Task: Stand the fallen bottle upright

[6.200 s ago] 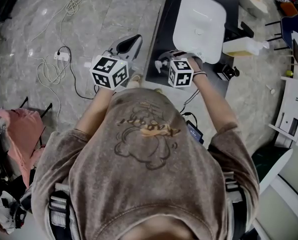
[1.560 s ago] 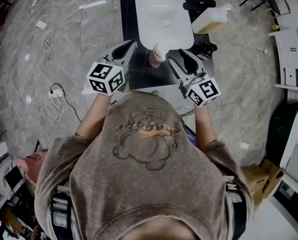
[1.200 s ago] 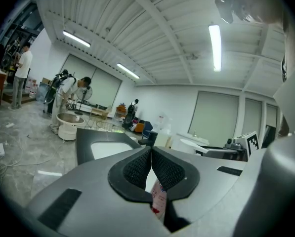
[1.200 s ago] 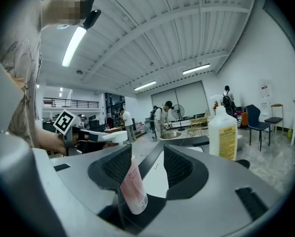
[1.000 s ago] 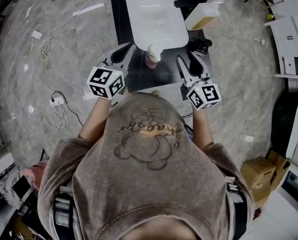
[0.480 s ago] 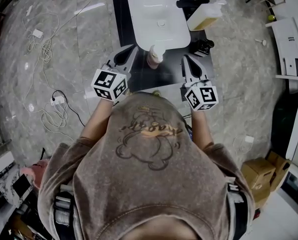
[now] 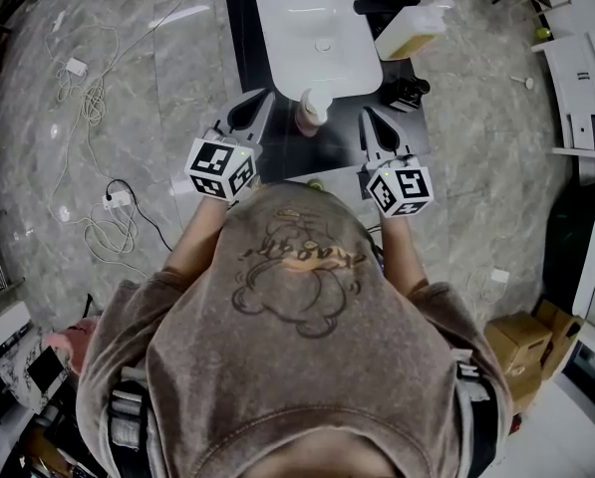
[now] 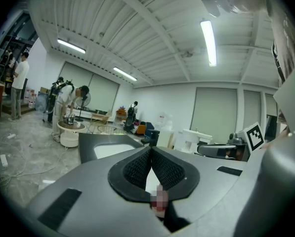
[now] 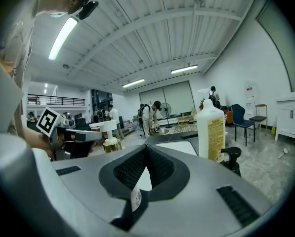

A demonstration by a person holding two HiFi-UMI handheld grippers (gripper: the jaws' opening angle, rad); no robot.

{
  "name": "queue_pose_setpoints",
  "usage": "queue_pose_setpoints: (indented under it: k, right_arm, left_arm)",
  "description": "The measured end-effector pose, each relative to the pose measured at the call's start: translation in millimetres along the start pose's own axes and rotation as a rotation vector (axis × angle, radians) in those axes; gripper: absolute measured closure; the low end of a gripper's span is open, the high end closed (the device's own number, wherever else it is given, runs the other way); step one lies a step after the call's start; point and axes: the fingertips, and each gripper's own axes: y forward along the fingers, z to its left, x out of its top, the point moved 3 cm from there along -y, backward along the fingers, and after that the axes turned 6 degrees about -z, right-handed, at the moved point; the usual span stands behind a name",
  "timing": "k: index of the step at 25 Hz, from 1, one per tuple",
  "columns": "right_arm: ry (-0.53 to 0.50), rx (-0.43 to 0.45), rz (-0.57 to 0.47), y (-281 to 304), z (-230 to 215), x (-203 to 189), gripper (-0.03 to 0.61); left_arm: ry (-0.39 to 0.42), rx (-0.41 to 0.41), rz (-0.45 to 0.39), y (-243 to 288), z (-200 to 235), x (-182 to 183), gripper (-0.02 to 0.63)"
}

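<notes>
**Grippers.** Left gripper (image 8: 150, 151): the jaws meet at the tips and hold nothing. Right gripper (image 9: 146, 147): the jaws are closed pad to pad, also with nothing between them. Both are held close to level over the near part of the black counter (image 7: 277, 152), pointing away from the person, 1 to each side of the task item. Neither touches it.

**Task item.** The pump bottle (image 7: 311, 108) stands upright on the black counter, against the near edge of the white basin (image 7: 317, 18). It has a white pump head above a gold-brown body. It lies between the 2 grippers and apart from each. In the right gripper view it is left of the jaws, with the left gripper and its marker cube just beyond it.

**Other items on the counter.** There are 2 more containers to the right of the basin. The first is a tall white bottle with a yellow label (image 9: 210, 127), which stands upright. The second is a short black pump dispenser (image 9: 230, 157), just beside it and nearer the right gripper.

**Surroundings.** The grey stone floor (image 7: 157, 58) carries loose white cables (image 7: 98, 217) to the person's left. Cardboard boxes (image 7: 521, 342) sit to the right. Several people stand well back in the hall.
</notes>
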Motion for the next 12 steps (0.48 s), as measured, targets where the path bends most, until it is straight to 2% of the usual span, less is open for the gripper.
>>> queue_pose_setpoints:
  k: [12]
  right_arm:
    - [-0.009, 0.04, 0.023, 6.3, 1.0, 1.6, 0.578]
  left_arm:
    - [-0.008, 0.008, 0.004, -0.2, 6.6, 0.9, 0.595]
